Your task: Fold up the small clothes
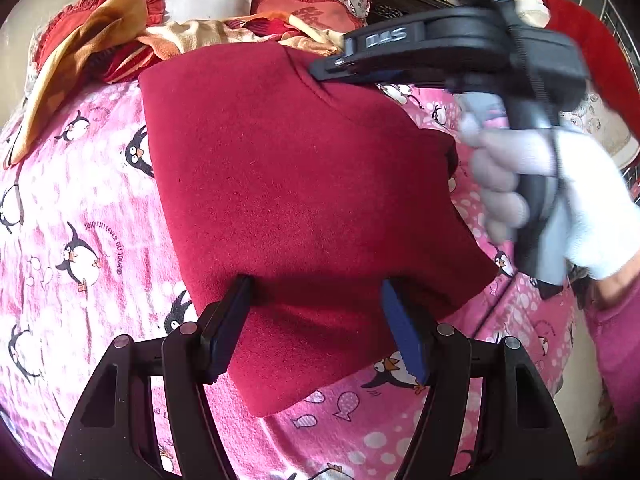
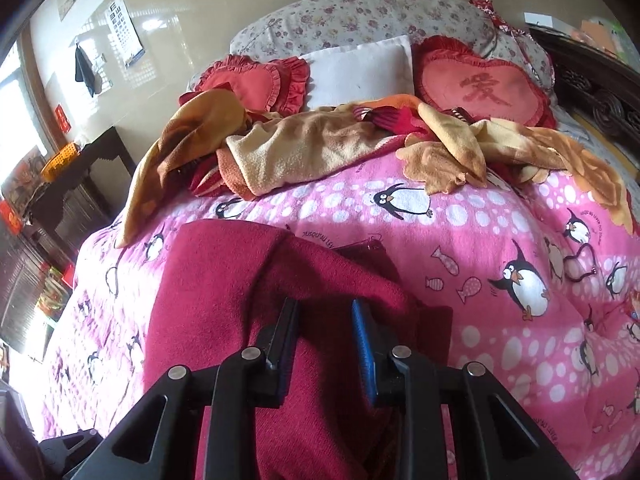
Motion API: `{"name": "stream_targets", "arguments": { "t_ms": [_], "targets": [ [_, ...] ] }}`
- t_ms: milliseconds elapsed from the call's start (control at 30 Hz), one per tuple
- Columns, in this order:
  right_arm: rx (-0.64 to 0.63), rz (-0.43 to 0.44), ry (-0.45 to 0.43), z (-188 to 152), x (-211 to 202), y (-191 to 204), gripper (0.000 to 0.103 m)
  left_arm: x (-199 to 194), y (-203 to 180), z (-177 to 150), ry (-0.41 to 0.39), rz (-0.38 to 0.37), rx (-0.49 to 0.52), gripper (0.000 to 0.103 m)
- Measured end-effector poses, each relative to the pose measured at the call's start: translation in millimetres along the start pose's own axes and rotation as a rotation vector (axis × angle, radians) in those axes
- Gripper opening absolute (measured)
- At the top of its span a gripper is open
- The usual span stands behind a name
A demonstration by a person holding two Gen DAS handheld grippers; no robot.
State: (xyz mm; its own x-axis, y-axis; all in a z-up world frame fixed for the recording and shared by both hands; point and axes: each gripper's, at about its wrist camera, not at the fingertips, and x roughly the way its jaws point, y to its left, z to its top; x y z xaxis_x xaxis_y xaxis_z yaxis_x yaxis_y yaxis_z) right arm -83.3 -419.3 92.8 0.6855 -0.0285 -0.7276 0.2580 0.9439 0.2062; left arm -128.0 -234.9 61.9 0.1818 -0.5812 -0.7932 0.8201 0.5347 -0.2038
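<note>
The dark red knit garment point(image 1: 304, 184) is lying on my bed, spread over the pink penguin blanket point(image 1: 80, 208), with its near end reaching right up to me. It's already doubled over on itself in places; from the right wrist cam you can see one layer of it folded across another.

My left gripper point(image 1: 316, 312) is sitting over the near edge of it with the jaws standing wide. The fabric runs between the blue pads point(image 1: 400, 332), but they aren't pressing on it, so nothing is held there.

My right gripper point(image 2: 326, 332) is much narrower. From its own cam the red fabric bunches up between the two fingers, and in the left cam the tips are pinched on the far right edge of the garment, so I'd call that a grip. That gripper has "DAS" stamped on its side, blurry but readable. My right hand point(image 1: 568, 204) is in a white glove.

Writing-wise: the blanket has a curved line next to the penguins, something like "...AU LEVER DU JOUR". Further back there's a heap of yellow and orange towels point(image 2: 320, 152), two red heart-shaped cushions, one with a big Chinese character point(image 2: 482, 90) on it, a white pillow point(image 2: 360, 68), and an eye chart point(image 2: 128, 32) on the wall.
</note>
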Motion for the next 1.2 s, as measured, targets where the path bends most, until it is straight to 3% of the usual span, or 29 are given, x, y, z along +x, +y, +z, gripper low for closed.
{"name": "stream_targets", "arguments": {
  "t_ms": [300, 533, 900, 1067, 1200],
  "targets": [
    [-0.085, 0.032, 0.005, -42, -53, 25, 0.026, -1, 2, -3, -0.01, -0.006, -0.008, 0.066],
    [-0.164, -0.08, 0.076, -89, -45, 20, 0.026, -10, 10, -3, -0.009, -0.055, -0.065, 0.066],
    [-0.121, -0.07, 0.06, -87, -48, 16, 0.027, -21, 23, -1, -0.025, -0.019, -0.102, 0.066],
    [-0.151, -0.099, 0.061, -87, -56, 24, 0.04, -22, 27, -1, -0.023, -0.012, -0.109, 0.066],
    [-0.118, -0.095, 0.091, -97, -47, 15, 0.042, -21, 27, 0, -0.024, -0.007, -0.111, 0.066]
  ]
}}
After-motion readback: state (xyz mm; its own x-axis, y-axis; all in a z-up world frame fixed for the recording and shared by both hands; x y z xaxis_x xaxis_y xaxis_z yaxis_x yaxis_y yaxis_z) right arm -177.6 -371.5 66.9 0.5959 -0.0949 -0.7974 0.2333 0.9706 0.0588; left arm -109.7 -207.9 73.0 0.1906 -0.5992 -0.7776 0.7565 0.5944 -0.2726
